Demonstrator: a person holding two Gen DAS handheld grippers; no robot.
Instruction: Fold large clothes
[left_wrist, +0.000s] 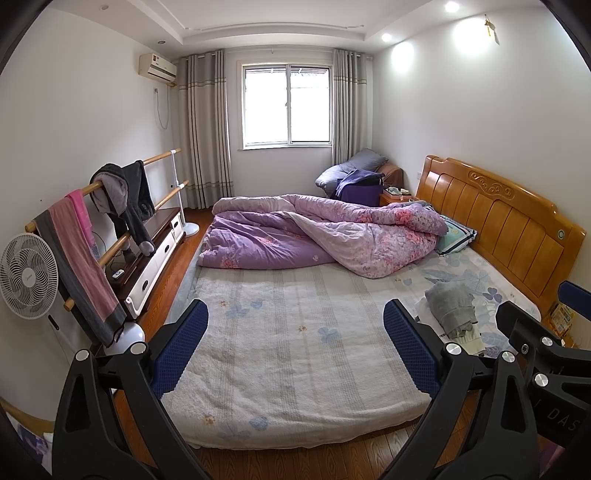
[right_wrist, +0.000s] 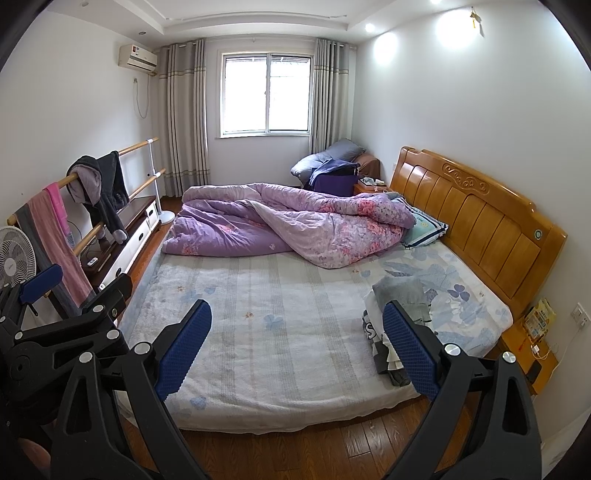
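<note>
A small pile of folded clothes, grey on top (left_wrist: 451, 308) (right_wrist: 400, 295), lies on the bed's right side near the headboard. My left gripper (left_wrist: 295, 350) is open and empty, held above the bed's near edge. My right gripper (right_wrist: 297, 349) is open and empty too, with its right pad (right_wrist: 410, 354) in front of the pile. The right gripper also shows at the right edge of the left wrist view (left_wrist: 535, 321). Dark and pink garments hang on a wooden rail (left_wrist: 110, 199) (right_wrist: 96, 184) at the left.
A bed (left_wrist: 295, 369) (right_wrist: 258, 350) with a pale sheet fills the middle. A crumpled purple quilt (left_wrist: 317, 232) (right_wrist: 288, 225) lies across its far half. A wooden headboard (left_wrist: 498, 221) is at the right, a white fan (left_wrist: 27, 280) at the left, wood floor in front.
</note>
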